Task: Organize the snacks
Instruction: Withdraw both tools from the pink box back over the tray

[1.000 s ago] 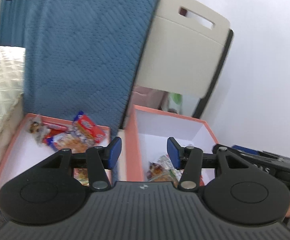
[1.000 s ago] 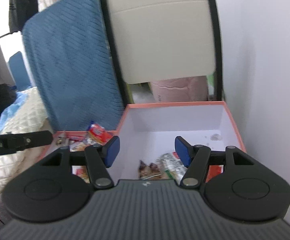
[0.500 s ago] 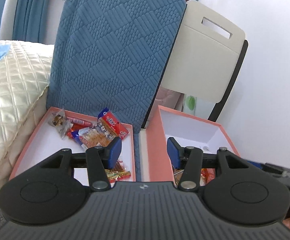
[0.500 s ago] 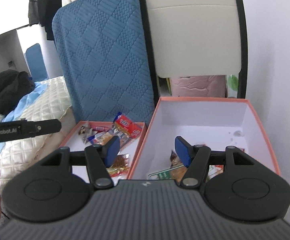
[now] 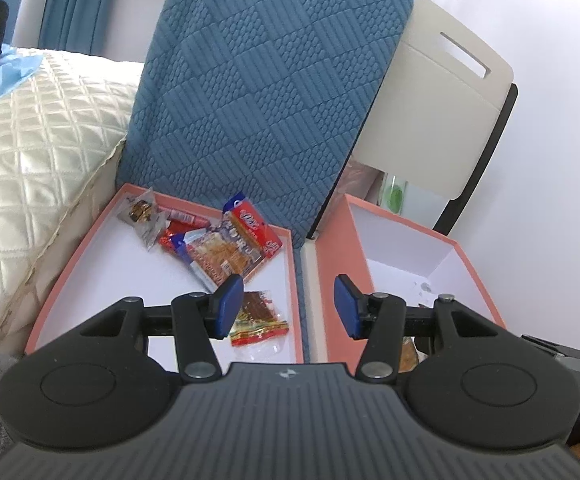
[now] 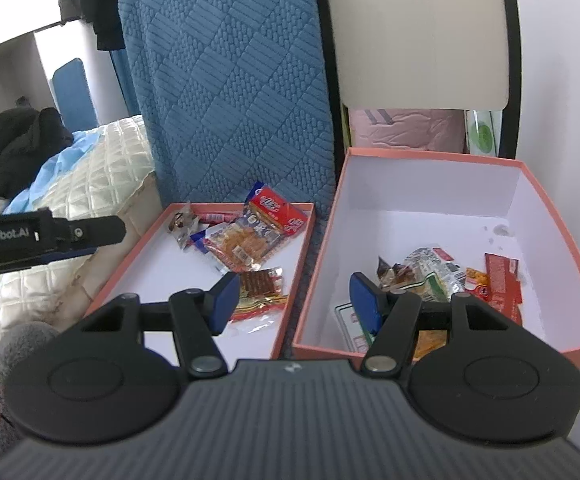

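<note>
A shallow pink tray (image 5: 70, 264) on the left holds several snack packets (image 5: 226, 248), with a red-and-gold packet (image 5: 258, 320) nearest me. A deeper pink box (image 6: 537, 184) on the right holds several more snacks (image 6: 429, 268). My left gripper (image 5: 288, 306) is open and empty, held above the gap between tray and box. My right gripper (image 6: 295, 302) is open and empty, held above the same gap; the tray (image 6: 130, 260) shows to its left. The left gripper's body (image 6: 46, 232) shows at the left of the right wrist view.
A blue quilted cushion (image 5: 266, 92) leans upright behind the tray. A beige chair back (image 5: 441, 112) stands behind the box. A cream quilted bed (image 5: 30, 152) lies at the left. A white wall (image 5: 561, 160) runs along the right.
Both grippers have pulled back and up from the boxes, so more of the tray and the box now shows. Both stayed open and empty.
</note>
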Action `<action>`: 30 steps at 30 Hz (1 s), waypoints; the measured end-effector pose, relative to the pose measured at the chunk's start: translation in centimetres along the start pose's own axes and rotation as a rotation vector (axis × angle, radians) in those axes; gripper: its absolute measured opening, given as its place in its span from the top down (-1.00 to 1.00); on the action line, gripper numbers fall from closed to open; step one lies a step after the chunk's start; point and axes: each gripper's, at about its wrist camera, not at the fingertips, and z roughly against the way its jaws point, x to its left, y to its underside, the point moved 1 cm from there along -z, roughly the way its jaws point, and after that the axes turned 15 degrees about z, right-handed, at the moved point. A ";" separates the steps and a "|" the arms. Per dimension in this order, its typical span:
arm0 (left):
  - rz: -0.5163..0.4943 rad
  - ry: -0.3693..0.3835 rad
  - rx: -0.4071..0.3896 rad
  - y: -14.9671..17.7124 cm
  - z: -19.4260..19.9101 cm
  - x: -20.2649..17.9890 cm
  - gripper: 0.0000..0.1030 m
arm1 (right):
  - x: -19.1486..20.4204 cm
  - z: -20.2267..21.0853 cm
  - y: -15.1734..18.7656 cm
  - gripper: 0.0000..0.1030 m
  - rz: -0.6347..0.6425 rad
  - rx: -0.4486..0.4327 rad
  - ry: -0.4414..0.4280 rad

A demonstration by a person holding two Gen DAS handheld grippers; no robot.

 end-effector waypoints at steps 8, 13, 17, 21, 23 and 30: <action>0.026 -0.002 0.014 0.0 0.5 2.5 -0.09 | 2.1 -0.4 0.2 -0.23 0.006 0.002 0.004; 0.026 -0.005 0.025 0.3 0.9 3.9 -0.09 | 3.5 -0.3 1.2 -0.23 0.005 0.023 -0.007; 0.043 -0.013 0.035 0.5 1.0 5.1 -0.09 | 4.5 -0.6 1.9 -0.23 0.013 0.054 -0.011; 0.040 -0.019 0.041 0.6 1.1 6.0 -0.09 | 5.4 -0.7 2.3 -0.23 0.025 0.069 -0.005; 0.042 -0.027 0.045 0.7 1.0 6.4 -0.09 | 5.7 -0.9 2.5 -0.23 0.028 0.078 -0.011; 0.027 -0.022 0.038 0.3 -0.9 7.3 -0.09 | 6.4 -2.1 2.5 -0.23 0.063 0.077 -0.004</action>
